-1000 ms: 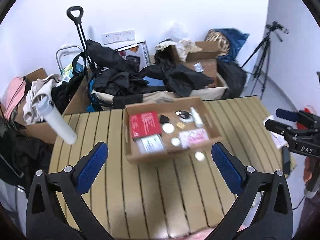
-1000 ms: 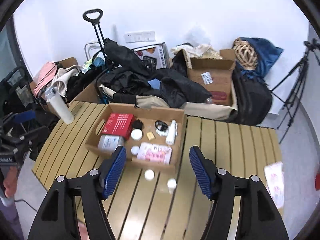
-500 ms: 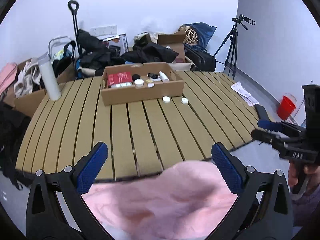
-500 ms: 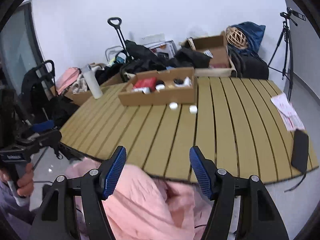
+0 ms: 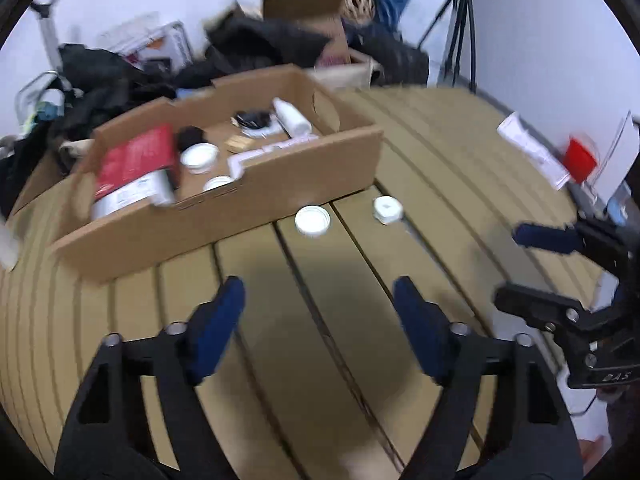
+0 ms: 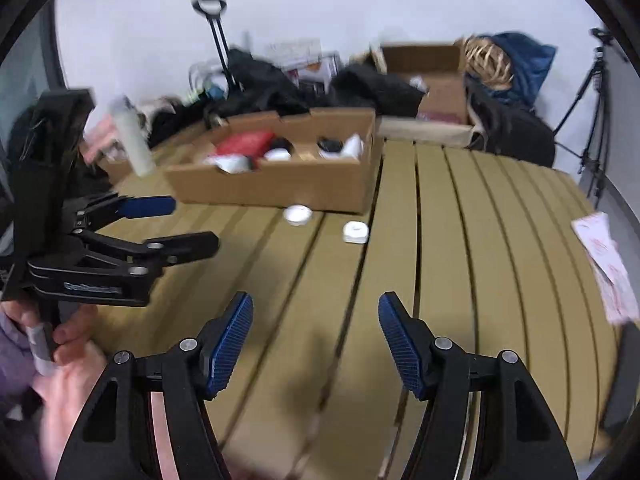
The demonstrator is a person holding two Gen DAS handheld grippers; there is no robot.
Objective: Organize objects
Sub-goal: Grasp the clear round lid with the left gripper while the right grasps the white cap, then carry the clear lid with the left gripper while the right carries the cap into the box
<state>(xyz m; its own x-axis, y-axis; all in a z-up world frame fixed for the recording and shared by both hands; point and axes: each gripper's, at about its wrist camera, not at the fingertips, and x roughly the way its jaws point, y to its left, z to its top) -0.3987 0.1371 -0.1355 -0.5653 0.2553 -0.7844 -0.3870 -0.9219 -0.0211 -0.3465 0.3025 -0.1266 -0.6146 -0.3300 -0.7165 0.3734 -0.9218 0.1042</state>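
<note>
A shallow cardboard box (image 5: 256, 200) (image 6: 280, 184) sits on the slatted wooden table (image 5: 320, 340) (image 6: 460, 240); it holds a red box (image 5: 134, 158), a white bottle (image 5: 292, 116), white jars and small items. Two white round jars lie on the table in front of it: one (image 5: 313, 221) (image 6: 297, 215) close to the box, the other (image 5: 387, 209) (image 6: 355, 233) to its right. My left gripper (image 5: 320, 320) (image 6: 172, 224) is open and empty, short of the jars. My right gripper (image 6: 316, 328) (image 5: 532, 264) is open and empty, to the right of the left one.
A white cylinder bottle (image 6: 132, 140) stands at the table's left. Papers (image 6: 604, 256) and a dark phone (image 6: 622, 380) lie at the right edge. Behind the table are bags, black clothes, a cardboard box (image 6: 424, 80), a trolley handle (image 6: 212, 20) and a tripod (image 6: 592, 92).
Both grippers have swung forward and down over the table, toward the box and the two jars. The pink cloth at the bottom has left the left view. Both grippers stay open.
</note>
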